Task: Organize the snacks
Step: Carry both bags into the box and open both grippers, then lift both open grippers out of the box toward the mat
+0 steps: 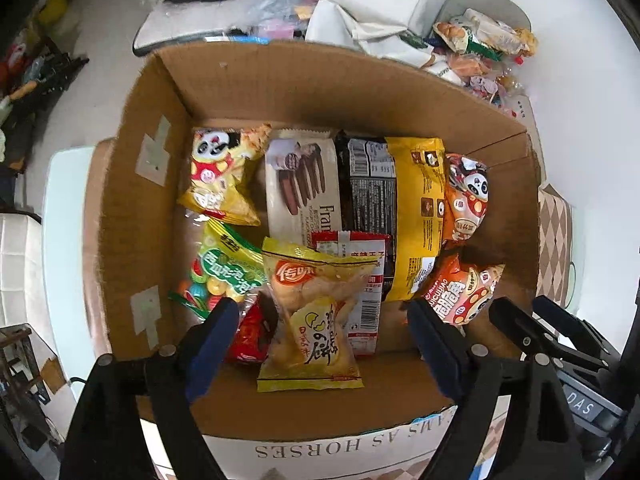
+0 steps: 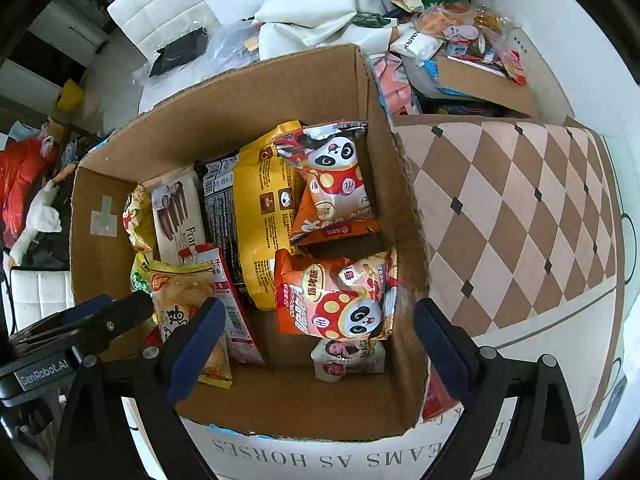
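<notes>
Snacks fill the cardboard box [image 1: 152, 208]; left gripper [image 1: 322, 322] and right gripper [image 2: 320, 332] hover spread and empty, so a careless reach could crush the yellow cracker packet [image 1: 310, 320].

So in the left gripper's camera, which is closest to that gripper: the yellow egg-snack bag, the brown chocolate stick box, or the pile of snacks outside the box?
1. Yellow egg-snack bag: right between the open left gripper fingers.
2. Chocolate stick box: deeper in the cardboard box, middle.
3. Snack pile: outside, beyond the far wall, right.
</notes>
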### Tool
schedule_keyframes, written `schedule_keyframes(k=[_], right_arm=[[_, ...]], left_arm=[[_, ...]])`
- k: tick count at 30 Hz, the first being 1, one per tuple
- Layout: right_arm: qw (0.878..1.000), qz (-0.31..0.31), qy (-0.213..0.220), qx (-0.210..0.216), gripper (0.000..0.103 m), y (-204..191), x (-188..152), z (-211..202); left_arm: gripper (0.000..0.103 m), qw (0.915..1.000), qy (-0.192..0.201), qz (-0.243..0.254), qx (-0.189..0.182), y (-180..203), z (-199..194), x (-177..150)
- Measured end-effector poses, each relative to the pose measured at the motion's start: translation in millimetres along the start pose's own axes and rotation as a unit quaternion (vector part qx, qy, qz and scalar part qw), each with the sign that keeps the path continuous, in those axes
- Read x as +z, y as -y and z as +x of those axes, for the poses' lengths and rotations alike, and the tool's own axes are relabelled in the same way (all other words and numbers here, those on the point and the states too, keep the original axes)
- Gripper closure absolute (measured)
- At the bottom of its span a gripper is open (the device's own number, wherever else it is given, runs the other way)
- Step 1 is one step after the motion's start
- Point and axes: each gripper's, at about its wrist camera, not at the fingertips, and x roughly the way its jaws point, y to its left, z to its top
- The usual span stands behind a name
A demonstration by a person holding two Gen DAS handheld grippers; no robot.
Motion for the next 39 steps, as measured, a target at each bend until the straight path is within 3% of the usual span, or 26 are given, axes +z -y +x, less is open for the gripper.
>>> schedule_keyframes(k=[7,16,33,39], right_arm=[[0.999,-0.026,0.026,-0.023,0.006,-4.9,-17.6,-22.3],[0.993,-0.061,0.083,-0.052,0.006,-16.9,-59.7,-60.5],[0.981,-0.078,0.172,-0.047,0.006,-22.0,-157.0,-146.0],[0.978,-0.078,0.192,-0.032,0.006,-19.5,-185.1,-176.5]], left_arm=[[0.016,0.9987,0.05,0.005,0.012,0.8,-26.2,-20.6],[0.016,0.9926,0.115,0.013,0.038,3.2,-58.9,-69.6],[0.016,0.9722,0.226,0.021,0.056,5.5,-124.9,-171.5],[0.016,0.9678,0.246,0.024,0.05,7.5,-144.1,-194.9]])
